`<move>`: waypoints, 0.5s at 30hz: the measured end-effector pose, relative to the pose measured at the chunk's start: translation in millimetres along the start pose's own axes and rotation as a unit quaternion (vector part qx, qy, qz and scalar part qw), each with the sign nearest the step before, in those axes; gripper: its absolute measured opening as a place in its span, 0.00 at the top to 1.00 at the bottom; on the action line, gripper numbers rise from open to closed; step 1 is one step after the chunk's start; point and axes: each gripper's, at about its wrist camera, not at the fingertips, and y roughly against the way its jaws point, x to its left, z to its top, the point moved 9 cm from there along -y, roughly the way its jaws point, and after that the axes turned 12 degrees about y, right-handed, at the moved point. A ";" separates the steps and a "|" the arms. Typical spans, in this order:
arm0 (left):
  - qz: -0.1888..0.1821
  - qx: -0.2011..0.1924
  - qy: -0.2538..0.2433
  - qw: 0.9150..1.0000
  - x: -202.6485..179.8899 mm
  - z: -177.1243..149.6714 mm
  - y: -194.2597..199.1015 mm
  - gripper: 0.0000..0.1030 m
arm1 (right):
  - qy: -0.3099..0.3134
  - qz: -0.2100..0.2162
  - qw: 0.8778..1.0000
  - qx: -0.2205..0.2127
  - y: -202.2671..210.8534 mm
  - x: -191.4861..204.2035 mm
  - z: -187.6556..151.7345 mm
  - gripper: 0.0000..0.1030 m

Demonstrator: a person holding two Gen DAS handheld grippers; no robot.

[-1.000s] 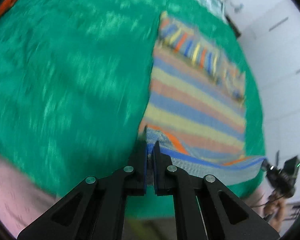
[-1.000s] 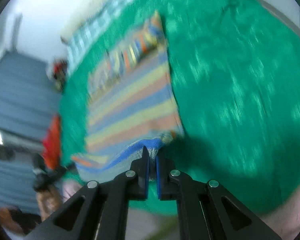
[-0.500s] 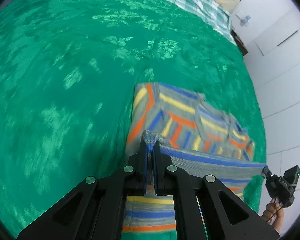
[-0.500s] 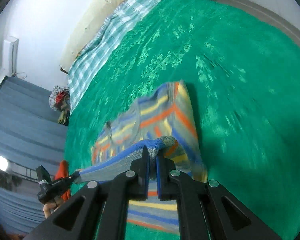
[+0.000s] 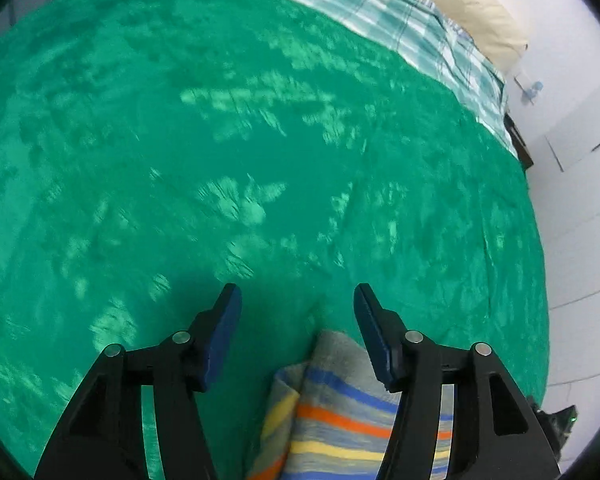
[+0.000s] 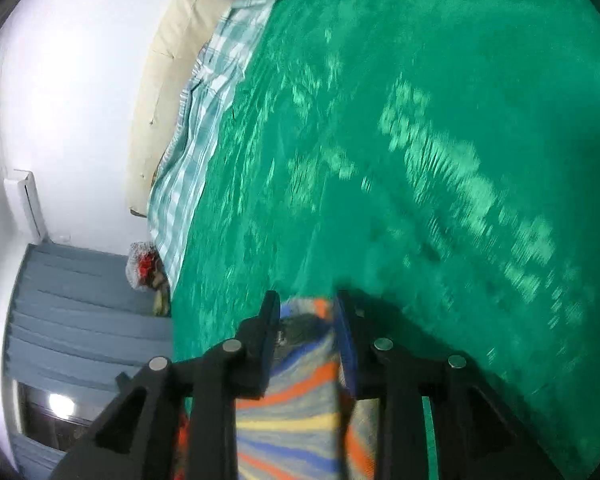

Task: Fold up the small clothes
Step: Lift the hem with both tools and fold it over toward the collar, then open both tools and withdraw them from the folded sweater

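Striped garment [image 5: 340, 412] at 6 o'clock on green bed [image 5: 260, 160], both grippers' jaws just released, cloth between them.

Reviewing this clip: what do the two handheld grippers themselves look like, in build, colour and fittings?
Both match. The left gripper and right gripper each have two black, angular fingers with triangular cut-outs, small round silver bolt heads along the linkage, and dark blue pads lining the inner faces. No cables, markings or sleeves show in either wrist view.
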 end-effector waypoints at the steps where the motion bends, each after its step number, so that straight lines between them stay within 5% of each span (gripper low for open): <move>1: 0.000 -0.011 -0.011 1.000 1.1 -1.5 5.8 0.42 | 0.019 -0.011 1.000 -0.001 3.5 3.1 0.6 0.71; 5: 0.007 -0.034 -0.079 0.996 1.2 -31.6 29.7 0.42 | 0.091 -0.056 0.994 0.003 13.8 21.6 -1.4 0.71; 8: -0.009 -0.034 -0.155 0.987 -8.6 -85.7 48.8 0.39 | 0.244 -0.090 0.965 0.036 20.5 78.3 -32.0 0.71; 11: -0.011 -0.034 -0.252 0.967 -13.2 -153.3 59.2 0.34 | 0.356 -0.074 0.928 0.085 16.6 120.7 -90.7 0.71; 13: 0.022 -0.034 -0.311 0.950 2.6 -197.2 52.2 0.34 | 0.401 -0.069 0.905 0.124 12.0 127.4 -132.9 0.72; 15: 0.072 -0.014 -0.329 0.941 33.6 -219.8 36.3 0.34 | 0.431 -0.113 0.880 0.166 7.7 103.3 -169.0 0.72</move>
